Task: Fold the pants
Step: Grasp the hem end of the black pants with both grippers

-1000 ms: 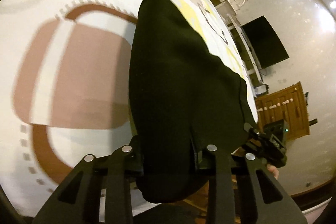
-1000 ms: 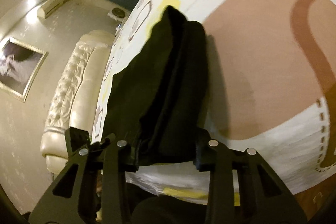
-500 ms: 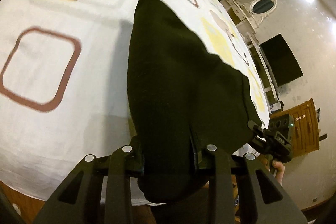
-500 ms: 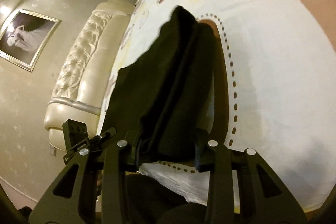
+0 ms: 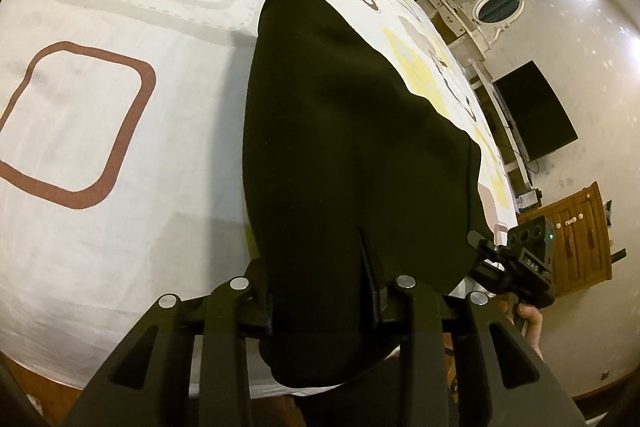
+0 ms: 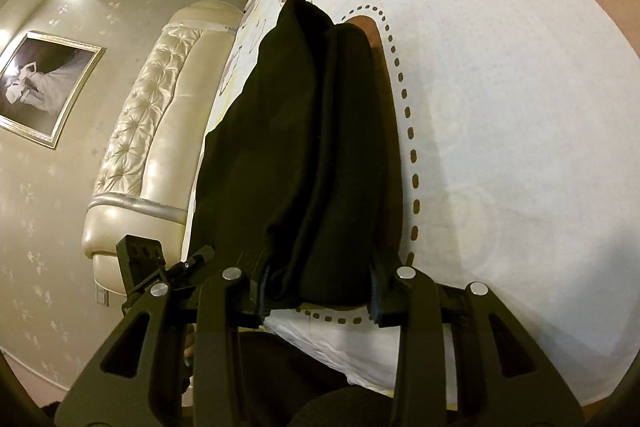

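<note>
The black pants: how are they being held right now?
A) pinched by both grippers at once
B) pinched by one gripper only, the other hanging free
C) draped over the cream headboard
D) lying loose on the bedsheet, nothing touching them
A: the left gripper has black pants cloth clamped between its fingers, and the right gripper likewise grips a bunched edge, above the patterned bedsheet.
</note>
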The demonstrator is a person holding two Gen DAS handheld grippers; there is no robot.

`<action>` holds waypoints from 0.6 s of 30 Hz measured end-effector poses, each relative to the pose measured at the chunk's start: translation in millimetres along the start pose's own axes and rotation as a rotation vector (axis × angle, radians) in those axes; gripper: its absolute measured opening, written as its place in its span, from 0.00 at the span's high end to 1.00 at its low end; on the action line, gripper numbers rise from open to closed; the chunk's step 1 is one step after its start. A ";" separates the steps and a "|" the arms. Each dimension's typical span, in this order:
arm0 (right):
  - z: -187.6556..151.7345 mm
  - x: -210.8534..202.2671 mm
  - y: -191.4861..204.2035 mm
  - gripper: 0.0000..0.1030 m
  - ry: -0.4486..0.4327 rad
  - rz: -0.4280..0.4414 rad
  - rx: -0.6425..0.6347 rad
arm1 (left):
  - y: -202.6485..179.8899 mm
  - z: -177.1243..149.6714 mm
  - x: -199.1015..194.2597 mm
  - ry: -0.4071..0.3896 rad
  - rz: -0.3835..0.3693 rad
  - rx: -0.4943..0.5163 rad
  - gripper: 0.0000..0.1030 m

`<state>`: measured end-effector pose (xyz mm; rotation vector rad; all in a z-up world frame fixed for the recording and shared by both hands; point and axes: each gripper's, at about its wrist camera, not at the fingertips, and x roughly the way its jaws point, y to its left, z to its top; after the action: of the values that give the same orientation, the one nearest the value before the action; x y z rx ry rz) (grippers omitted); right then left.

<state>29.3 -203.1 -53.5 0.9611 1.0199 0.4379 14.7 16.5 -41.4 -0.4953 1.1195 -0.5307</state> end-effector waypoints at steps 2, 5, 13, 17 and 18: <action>1.9 2.0 3.8 0.66 0.000 0.000 0.001 | 0.0 -0.1 0.0 0.000 -0.001 -0.002 0.67; 3.1 4.3 9.2 0.66 -0.001 -0.002 0.001 | -0.3 0.1 0.1 -0.001 0.002 0.000 0.67; 4.1 4.4 8.8 0.66 -0.002 0.000 0.002 | 0.8 0.0 -0.4 0.000 0.002 0.000 0.67; 4.5 4.9 10.1 0.66 -0.004 0.000 0.004 | 0.7 -0.1 -0.7 0.000 0.003 -0.002 0.67; 4.9 4.9 9.5 0.66 -0.003 0.001 0.004 | 0.9 -0.1 -0.6 0.000 0.003 -0.001 0.67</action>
<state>37.0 -196.9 -47.2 0.9660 1.0177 0.4351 14.6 17.5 -41.5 -0.4946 1.1202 -0.5278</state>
